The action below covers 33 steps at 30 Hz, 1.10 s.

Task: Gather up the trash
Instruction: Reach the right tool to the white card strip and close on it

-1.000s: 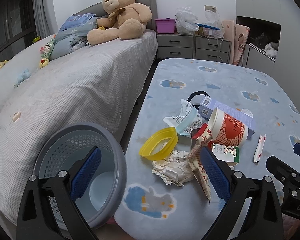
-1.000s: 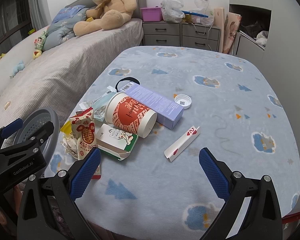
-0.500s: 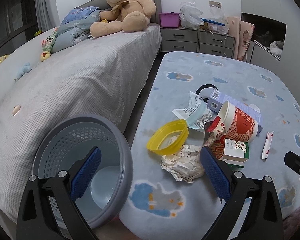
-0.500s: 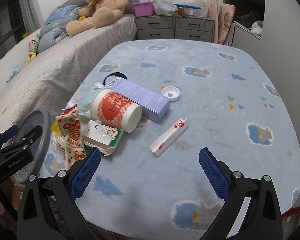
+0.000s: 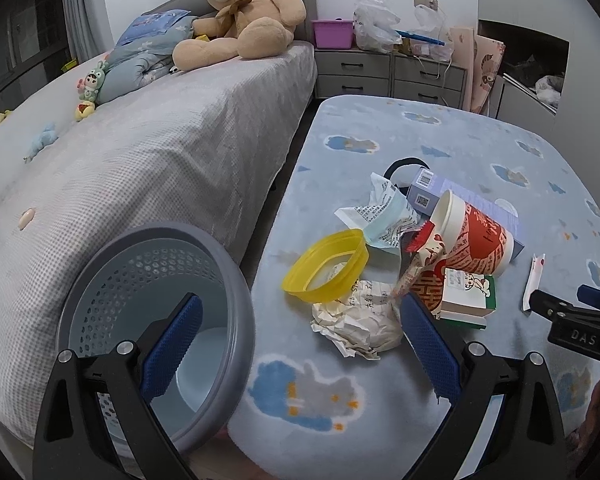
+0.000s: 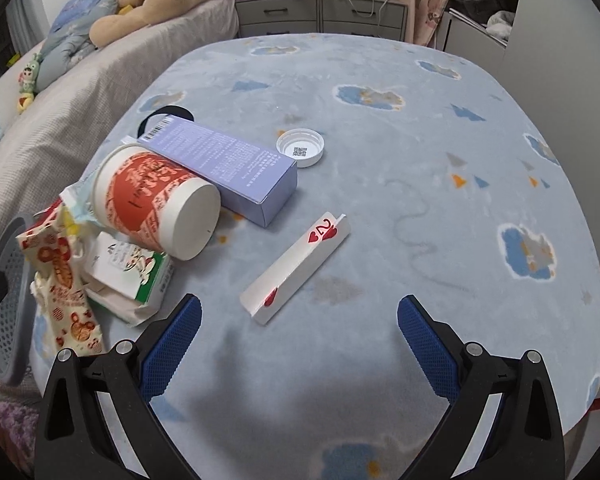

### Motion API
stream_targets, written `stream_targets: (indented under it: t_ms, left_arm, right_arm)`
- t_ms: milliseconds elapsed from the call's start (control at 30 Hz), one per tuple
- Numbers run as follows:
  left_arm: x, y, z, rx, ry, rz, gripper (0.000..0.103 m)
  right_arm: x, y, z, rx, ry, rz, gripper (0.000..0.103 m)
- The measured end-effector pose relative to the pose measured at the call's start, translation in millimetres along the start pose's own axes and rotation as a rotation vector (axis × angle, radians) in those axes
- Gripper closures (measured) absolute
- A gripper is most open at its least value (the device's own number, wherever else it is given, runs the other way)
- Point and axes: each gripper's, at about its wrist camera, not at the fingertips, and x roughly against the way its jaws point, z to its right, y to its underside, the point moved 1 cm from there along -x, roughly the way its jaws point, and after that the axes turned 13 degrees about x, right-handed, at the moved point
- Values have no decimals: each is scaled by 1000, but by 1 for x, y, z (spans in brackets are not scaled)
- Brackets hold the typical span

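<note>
- Both tools are spread wide and empty: the right gripper (image 6: 298,344) hangs low over the blue patterned table (image 6: 440,128), its blue fingers (image 6: 172,344) framing bare cloth just short of a folded playing card (image 6: 296,262); the left gripper (image 5: 298,346) is equally wide, one pad in front of the grey basket (image 5: 236,304).
- The basket sits tilted at the table's near-left edge, mouth toward the camera, with no trash visible in it.
- The trash lies in a heap on the table just beside the basket: a yellow lid (image 5: 326,266), crumpled paper (image 5: 358,320), a red-and-white paper cup (image 6: 156,200) on its side, a purple carton (image 6: 228,164) touching the cup behind it, a small green-and-white box (image 6: 132,276) and a red-printed snack wrapper (image 6: 64,292).
- A white cap (image 6: 300,147) lies apart, beyond the carton.
- The card appears to be the right tool's first pick. It is thin and lies flat on soft cloth, so the fingers should straddle its narrow width, press slightly into the cloth, then close on the raised fold.
</note>
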Motion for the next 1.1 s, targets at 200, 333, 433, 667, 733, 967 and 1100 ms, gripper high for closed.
stream_targets:
  t_ms: [200,333,433,667,733,967,1100]
  left_arm:
    - [-4,2,3,-3,8,-19,8]
    - [-6,3,6,-6,17,-29,8]
    - [-6,3,7,-9,19,-27,8]
    - [-6,4,6,6,42,-40,8]
    - [-5,4,5,15,52,-39,8]
    - [-10,14,10,10,84,-84,8]
    - [-7,20,14,4,96,-58,8]
  right_arm:
    - [-20,-10,3,-48,20,-32,8]
    - [-34,-12,-1,-30,47,-67,21]
    - [-35,-12,-2,-18,53,-58,26]
    - [-26,-9,-5,21,29,-25,77]
    - [-23,-7,-6,37,28,-15,91]
    - [-8,3,2,14,-18,23,91]
    - [2,6,10,-18,-54,47,91]
